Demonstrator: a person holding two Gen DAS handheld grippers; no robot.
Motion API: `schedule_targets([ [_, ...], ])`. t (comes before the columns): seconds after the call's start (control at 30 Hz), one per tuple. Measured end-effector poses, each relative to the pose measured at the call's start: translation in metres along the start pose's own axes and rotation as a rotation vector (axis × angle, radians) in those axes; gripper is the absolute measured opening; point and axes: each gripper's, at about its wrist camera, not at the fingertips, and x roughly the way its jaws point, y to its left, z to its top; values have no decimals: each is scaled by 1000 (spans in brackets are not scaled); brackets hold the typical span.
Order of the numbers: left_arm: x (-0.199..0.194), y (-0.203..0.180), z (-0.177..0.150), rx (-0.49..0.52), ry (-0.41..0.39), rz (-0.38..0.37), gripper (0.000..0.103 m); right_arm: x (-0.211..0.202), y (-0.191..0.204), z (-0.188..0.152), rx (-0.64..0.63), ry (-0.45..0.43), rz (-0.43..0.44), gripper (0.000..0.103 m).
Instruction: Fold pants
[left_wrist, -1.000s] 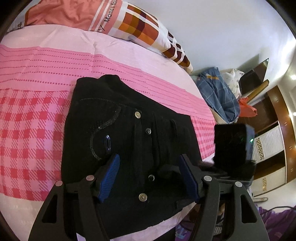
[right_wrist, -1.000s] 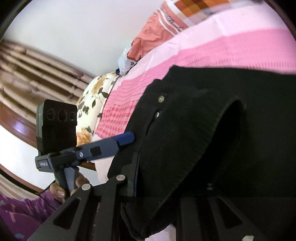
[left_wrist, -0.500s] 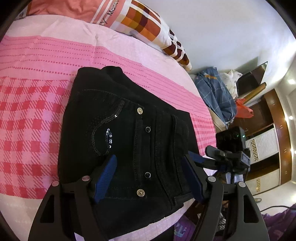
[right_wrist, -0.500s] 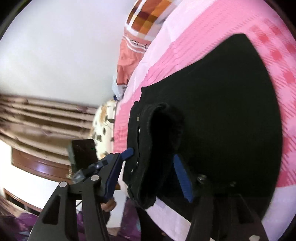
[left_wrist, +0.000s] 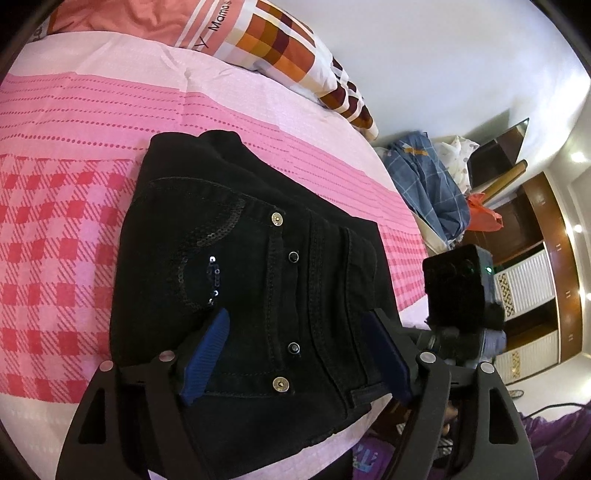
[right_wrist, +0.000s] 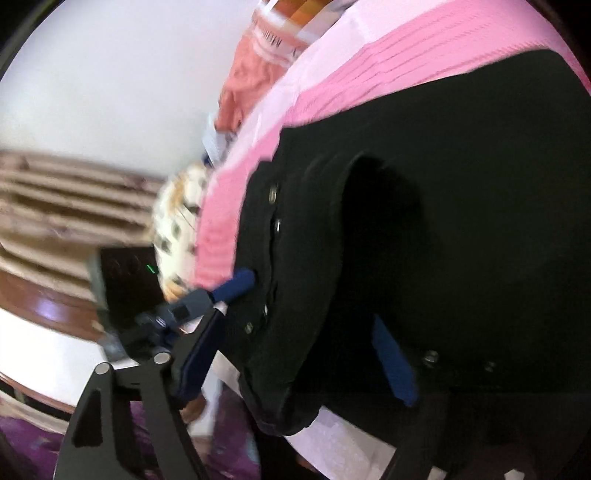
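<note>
The right tool (right_wrist: 295, 354) has just let go: its jaws have been opening and now stand spread astride the waistband, pads clear of it. The left tool (left_wrist: 295, 358) has widened too, holding nothing. I judge the fold laid. The black pants (left_wrist: 236, 266) lie as a compact rectangle on the pink bed (left_wrist: 55, 221), pillow (left_wrist: 277, 40) at twelve o'clock.
</note>
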Motion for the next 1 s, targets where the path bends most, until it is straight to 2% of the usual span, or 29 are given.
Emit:
schedule_targets([
  [0.07,1,-1,0,3,1,0,78,14,10,-4,-6,66,48,80],
  [0.1,0,-1,1,2,2,-1,78,14,12,-5,-13,61,32,78],
  [0.17,1,0,1,-3,3,-3,78,2,9,-5,-3,2,-23,77],
  [0.23,1,0,1,-11,4,-10,78,-21,-7,-6,61,-73,4,77],
  [0.33,1,1,0,-11,2,-22,79,-40,-22,-7,61,-124,-56,77],
  [0.4,1,1,0,-6,0,-22,79,-40,-26,-7,61,-113,-32,78],
  [0.53,1,1,-1,-4,2,-22,80,-19,-5,-9,-17,-80,-51,88],
  [0.6,1,2,-1,-9,-1,-29,80,-1,8,-13,-55,-34,-42,88],
  [0.67,1,2,-2,-8,-2,-30,80,11,21,-18,-108,-28,-62,87],
  [0.7,1,1,-2,-7,-2,-29,80,14,22,-18,-110,-28,-50,83],
  [0.73,1,1,-2,-6,-2,-29,80,14,21,-17,-101,-35,-30,65],
  [0.77,1,1,-3,-5,-4,-27,80,14,16,-16,-84,-40,-33,41],
  [0.83,2,1,-2,-5,-4,-31,81,12,2,-13,-30,-43,-5,24],
  [0.9,2,1,-2,-6,-1,-41,81,9,-12,-13,31,-52,53,20],
  [1.0,2,1,-2,-6,1,-34,81,8,0,-14,-38,-65,11,20],
])
